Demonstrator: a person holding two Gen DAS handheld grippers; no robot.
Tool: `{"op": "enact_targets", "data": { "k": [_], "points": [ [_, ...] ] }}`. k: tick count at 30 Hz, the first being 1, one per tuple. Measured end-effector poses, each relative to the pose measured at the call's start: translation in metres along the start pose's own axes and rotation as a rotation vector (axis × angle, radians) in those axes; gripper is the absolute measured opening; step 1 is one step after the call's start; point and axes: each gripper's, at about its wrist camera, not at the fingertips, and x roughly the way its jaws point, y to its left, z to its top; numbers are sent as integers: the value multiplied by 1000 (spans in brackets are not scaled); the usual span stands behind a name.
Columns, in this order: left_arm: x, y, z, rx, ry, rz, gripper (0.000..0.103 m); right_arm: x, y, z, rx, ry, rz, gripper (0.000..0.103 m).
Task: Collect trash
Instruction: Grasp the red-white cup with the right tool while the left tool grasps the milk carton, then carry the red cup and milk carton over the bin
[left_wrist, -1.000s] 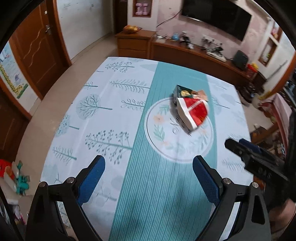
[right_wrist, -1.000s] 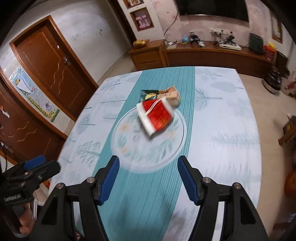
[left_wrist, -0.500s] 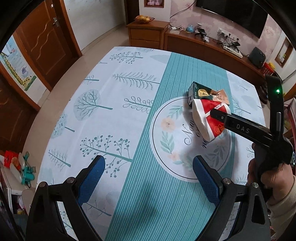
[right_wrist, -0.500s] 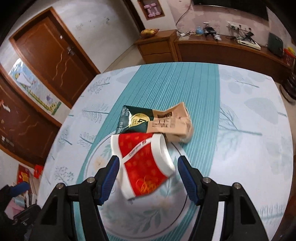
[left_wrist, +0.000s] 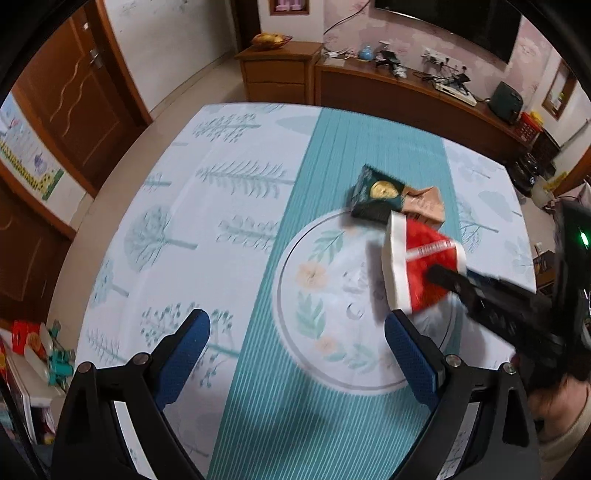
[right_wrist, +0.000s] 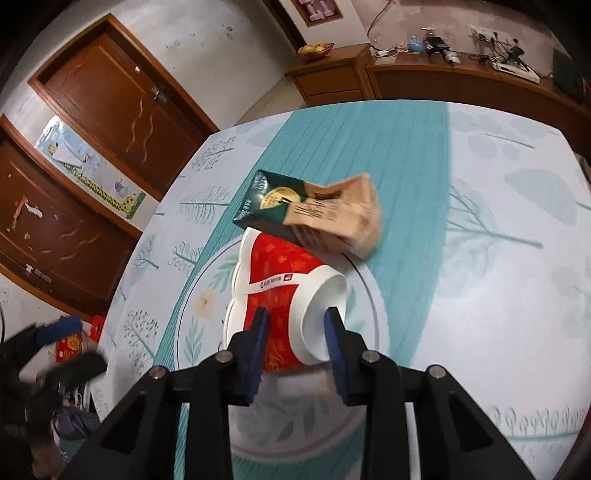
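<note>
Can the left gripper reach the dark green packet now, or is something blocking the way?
Probably yes. The left gripper is open and holds nothing, and the tablecloth between it and the dark green packet is free. The red and white cup, between the right gripper's fingers, lies to the side.

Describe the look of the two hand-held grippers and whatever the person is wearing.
Both are matte black frames with silver pivot bolts and blue textured finger pads. The left hand-held gripper and right hand-held gripper look identical. Seen from the left wrist, the right unit carries a small green light. A beige sleeve cuff shows at its handle. No cables visible.
</note>
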Motion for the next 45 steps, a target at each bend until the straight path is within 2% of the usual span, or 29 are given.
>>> {"op": "enact_targets", "data": {
  "k": [5,8,12,18,21,27,32,33,34,35,37,38,41,45],
  "points": [
    [10,-24,28,42,0,-69,95,-32,-27,-8,92,-63,-4,29],
    [22,-44,47,124,-5,-99,95,-50,-51,-8,159,-106,-29,29],
    [40,-78,67,340,-30,-76,95,-62,-74,-5,215,-143,-66,29],
    [69,-130,84,732,-28,-41,95,-64,-91,-4,268,-171,-52,29],
    [81,-145,91,828,-9,-32,95,-63,-93,-6,278,-175,-43,30],
    [113,-170,98,982,90,-31,95,-62,-102,-17,311,-170,-16,29],
    [140,-173,96,1000,192,1,92,-61,-104,-23,324,-161,5,29],
    [144,-173,95,995,202,7,86,-61,-104,-25,326,-160,9,29],
    [143,-171,95,969,194,-12,73,-61,-103,-27,328,-159,13,29],
    [142,-170,96,944,203,-31,66,-61,-103,-28,330,-158,17,29],
    [141,-166,93,888,221,-48,45,-63,-102,-32,332,-154,24,29],
    [139,-164,89,864,220,-43,42,-64,-100,-35,333,-152,27,30],
    [131,-158,70,827,203,-15,39,-65,-96,-43,334,-146,29,29],
    [109,-142,34,758,202,-29,38,-67,-86,-55,337,-143,30,29]
  ]
}}
